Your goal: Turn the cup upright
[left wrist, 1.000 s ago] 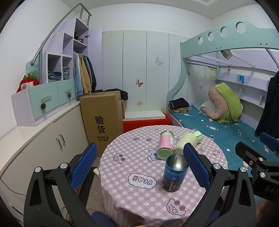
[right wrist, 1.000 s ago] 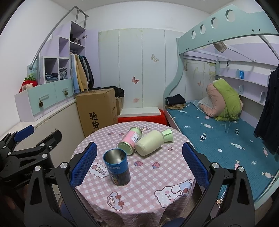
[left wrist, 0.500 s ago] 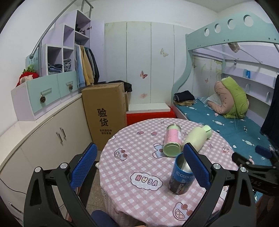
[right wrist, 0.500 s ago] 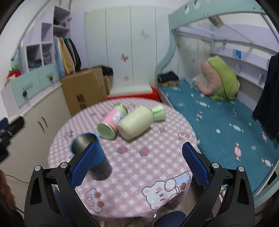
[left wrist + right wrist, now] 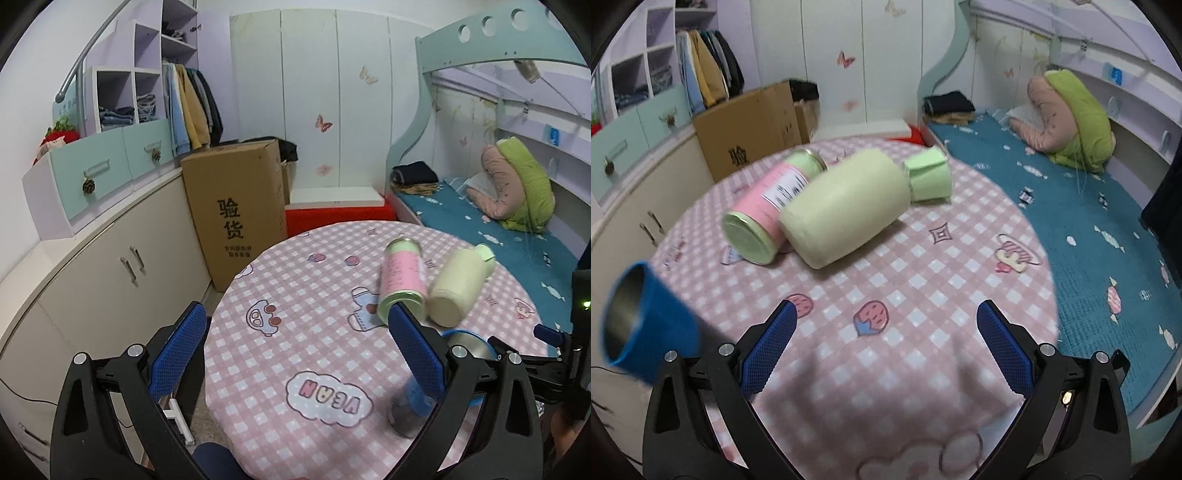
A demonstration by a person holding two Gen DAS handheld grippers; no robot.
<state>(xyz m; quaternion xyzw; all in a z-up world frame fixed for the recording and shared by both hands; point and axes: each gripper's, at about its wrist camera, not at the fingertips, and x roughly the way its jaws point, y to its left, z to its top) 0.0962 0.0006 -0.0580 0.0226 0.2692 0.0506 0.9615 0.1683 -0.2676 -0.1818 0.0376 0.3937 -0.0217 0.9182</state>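
Note:
Two cups lie on their sides, touching, on the round pink-checked table (image 5: 295, 306): a pink cup with pale green ends (image 5: 402, 278) (image 5: 772, 206) and a cream cup with a green cap (image 5: 460, 284) (image 5: 849, 206). A blue metal cup (image 5: 646, 325) stands upright at the table's near edge, partly hidden behind my left gripper's right finger in the left wrist view (image 5: 413, 402). My left gripper (image 5: 295, 362) is open and empty over the table's near side. My right gripper (image 5: 886, 354) is open and empty, low over the table, short of the lying cups.
A cardboard box (image 5: 236, 206) and cream cabinets (image 5: 103, 280) stand left of the table. A bunk bed with a teal mattress (image 5: 1071, 206) runs along the right. A red and white bench (image 5: 336, 210) sits behind the table.
My right gripper has moved forward and down toward the lying cups, which now look much larger. The left gripper has shifted a little left and closer. No cup has moved.

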